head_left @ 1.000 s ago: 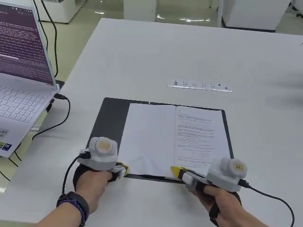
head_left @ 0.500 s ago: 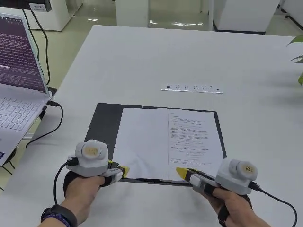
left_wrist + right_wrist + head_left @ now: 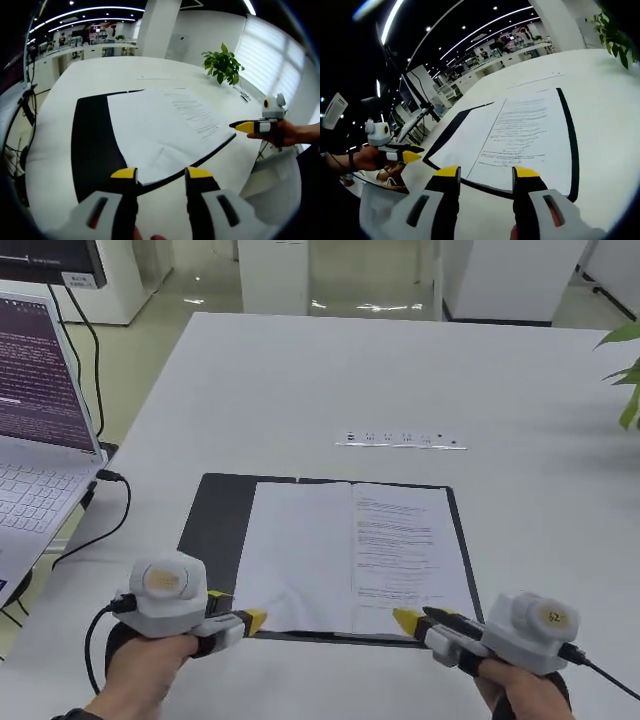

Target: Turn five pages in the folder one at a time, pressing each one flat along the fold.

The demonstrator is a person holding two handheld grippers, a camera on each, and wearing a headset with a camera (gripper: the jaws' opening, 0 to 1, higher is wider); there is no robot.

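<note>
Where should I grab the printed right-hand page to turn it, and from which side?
I'd take the printed page at its near right corner, coming in from the near edge with the right gripper. It lies flat, held along the fold, so only its outer edge is free to lift.

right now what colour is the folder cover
The folder cover is black, seen best in the head view.

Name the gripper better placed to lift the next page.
Right, probably: the right gripper, open, sits just off the near edge of the printed page; the left gripper faces the blank sheet.
</note>
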